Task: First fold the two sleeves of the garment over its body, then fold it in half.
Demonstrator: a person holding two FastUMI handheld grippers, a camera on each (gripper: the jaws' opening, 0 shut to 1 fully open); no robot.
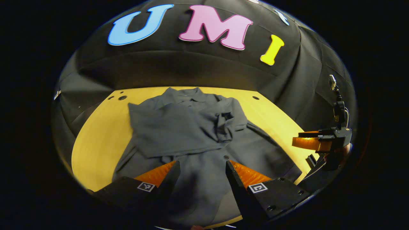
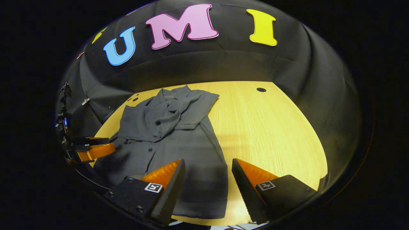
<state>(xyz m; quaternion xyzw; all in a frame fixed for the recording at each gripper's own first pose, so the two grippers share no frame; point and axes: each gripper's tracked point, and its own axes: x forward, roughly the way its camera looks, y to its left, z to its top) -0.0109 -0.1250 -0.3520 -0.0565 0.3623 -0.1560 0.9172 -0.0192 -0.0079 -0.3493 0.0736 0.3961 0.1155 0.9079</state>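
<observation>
A dark grey button-up shirt lies flat on the yellow wooden table, collar toward the far wall, both sleeves lying folded across its chest. In the right gripper view the shirt covers the table's left half. My left gripper hovers open above the shirt's lower part near the hem, nothing between its fingers. My right gripper is open too, above the shirt's lower right edge. The right gripper also appears at the right of the left gripper view, and the left gripper at the left of the right gripper view.
The table's right half is bare wood with a small round hole near the far edge. More small holes sit at the far left corner. Black cloth walls close in behind and beside the table.
</observation>
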